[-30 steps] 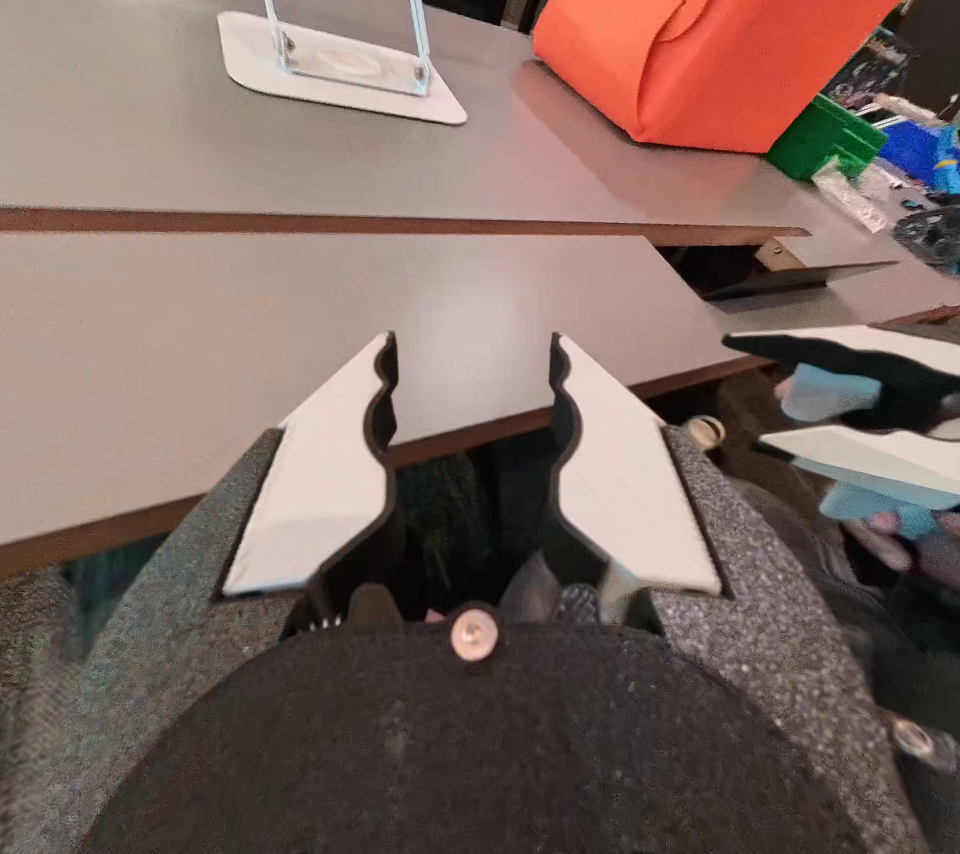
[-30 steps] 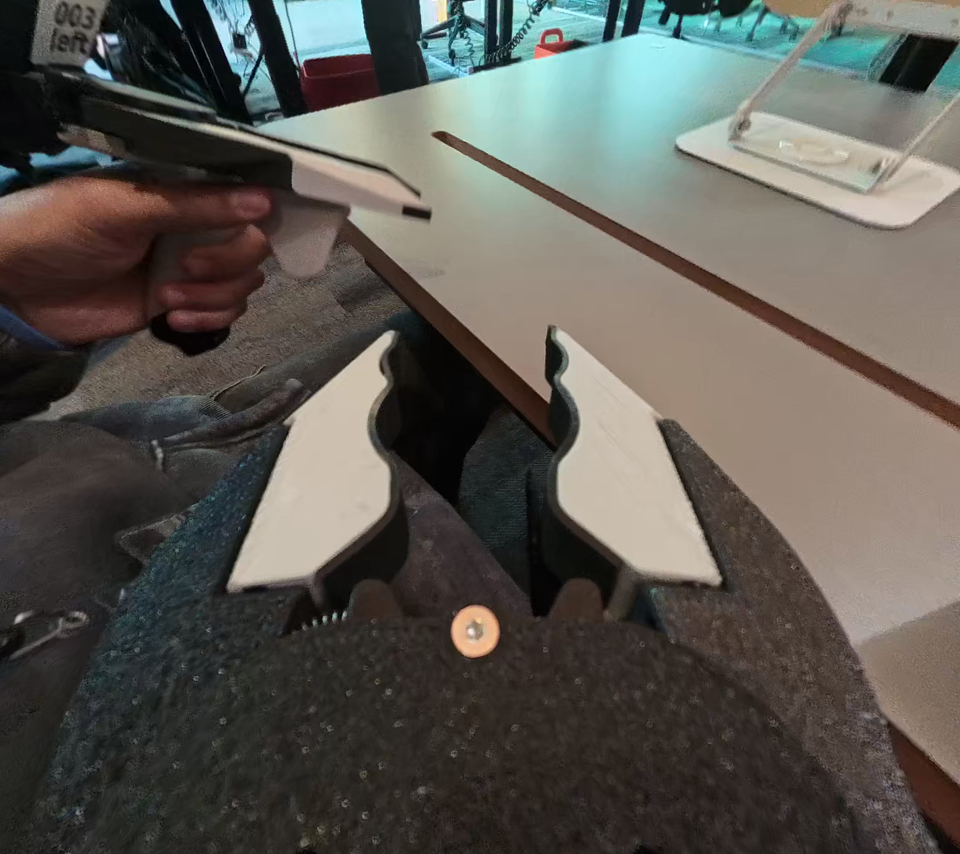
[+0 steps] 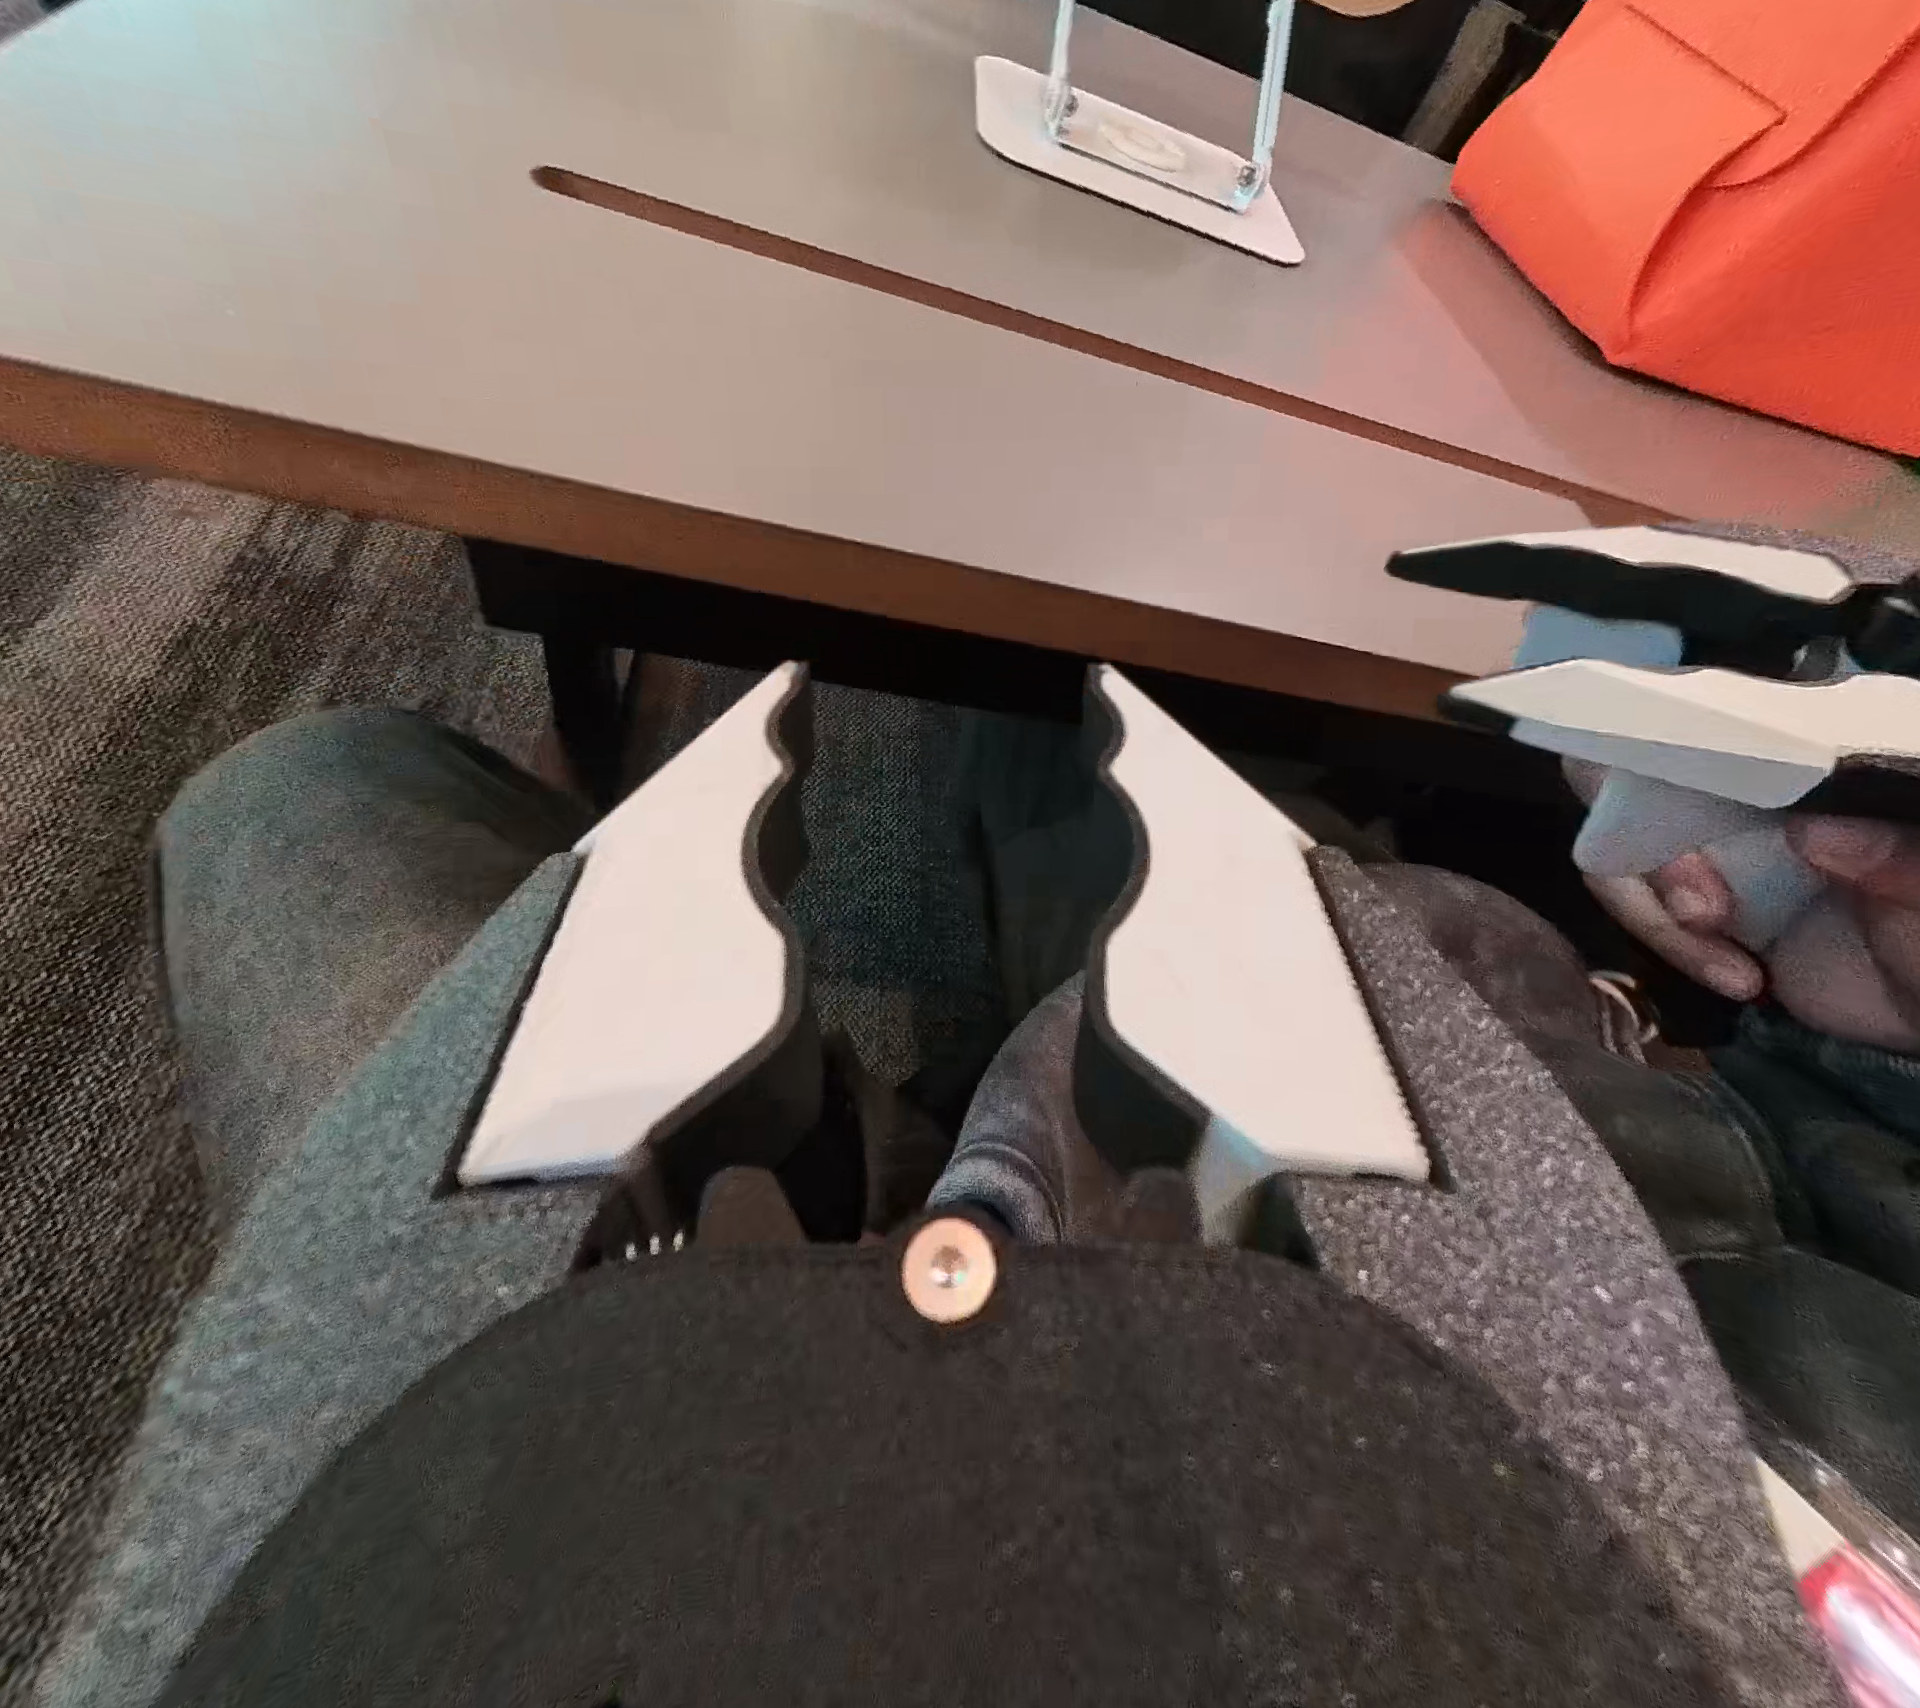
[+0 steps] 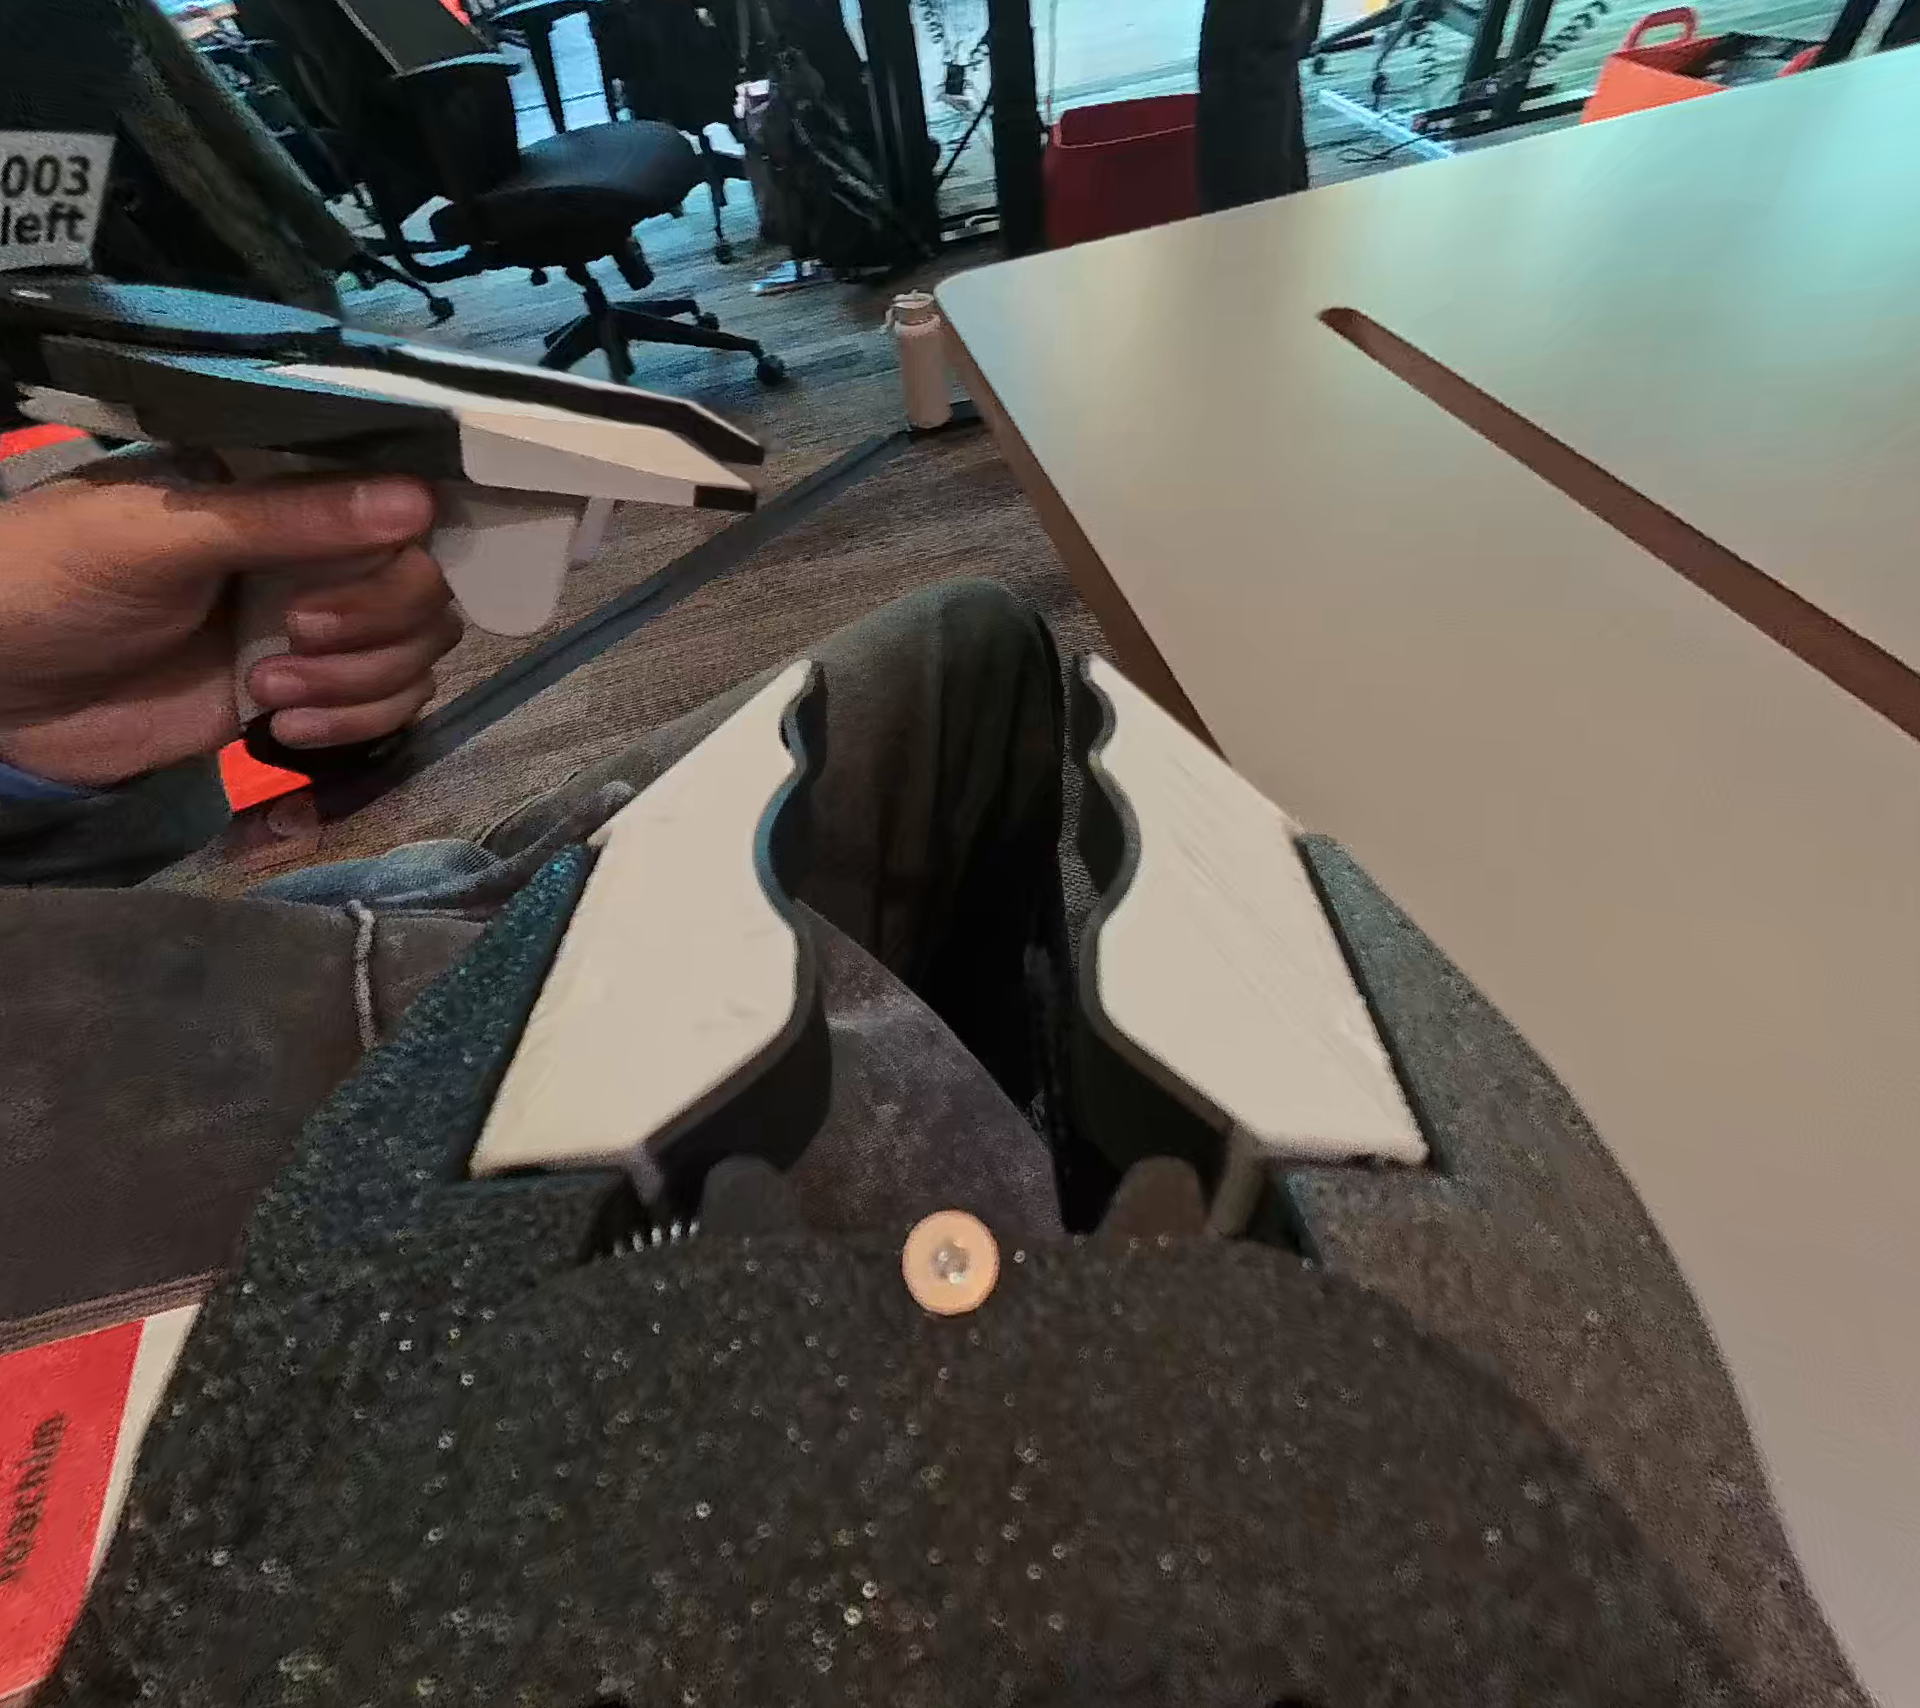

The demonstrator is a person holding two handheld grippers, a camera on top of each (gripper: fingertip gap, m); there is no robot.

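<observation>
Left wrist view
- Left claw (image 3: 945, 702): jaws spread wide, nothing between them; it hangs below and short of the table's near edge, over a person's lap.
- Table (image 3: 520, 224): ahead of and above the claw, a long slot (image 3: 935, 287) running across its top from left toward far right.
- Stand (image 3: 1143, 141): a clear frame on a white base, beyond the slot, ahead and a little right, well apart from the claw.
- Orange bag (image 3: 1714, 152): on the table, far right.
- Right claw (image 3: 1444, 630): at the right edge, pointing left, near the table's edge; jaws apart, empty.

Right wrist view
- Right claw (image 4: 945, 692): jaws wide apart, gripping nothing, over the lap, just beside the table's corner.
- Table (image 4: 1455, 723): to the right, its slot (image 4: 1621, 505) running away to the right.
- Left claw (image 4: 727, 463): to the left, in a hand (image 4: 208, 609), pointing right, clear of the table.
- Nearer arm: cannot tell; the stand is out of this view.
</observation>
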